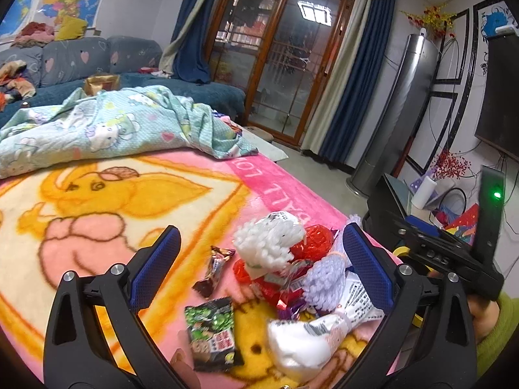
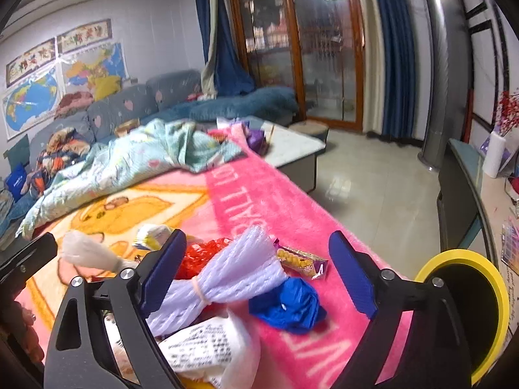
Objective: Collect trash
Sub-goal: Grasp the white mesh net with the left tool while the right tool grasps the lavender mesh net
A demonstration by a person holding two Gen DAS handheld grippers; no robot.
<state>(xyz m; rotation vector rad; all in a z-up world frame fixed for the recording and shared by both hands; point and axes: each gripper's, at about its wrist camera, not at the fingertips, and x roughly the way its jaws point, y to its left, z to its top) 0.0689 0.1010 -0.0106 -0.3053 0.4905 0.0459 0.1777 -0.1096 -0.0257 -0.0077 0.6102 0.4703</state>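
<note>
A heap of trash lies on the pink cartoon blanket. My left gripper is open over it, its jaws on either side of a white foam net, a red net, a brown candy wrapper, a green snack packet and a white bag. My right gripper is open too; a lilac foam net, a crumpled blue wrapper and a yellow-purple candy wrapper lie between its blue fingers, untouched by the pads. A yellow-rimmed black bin stands at the right.
A crumpled pale-blue quilt covers the far end of the blanket. Beyond it are a blue sofa and a low white table. Tiled floor, a tall silver floor unit and a cabinet lie to the right.
</note>
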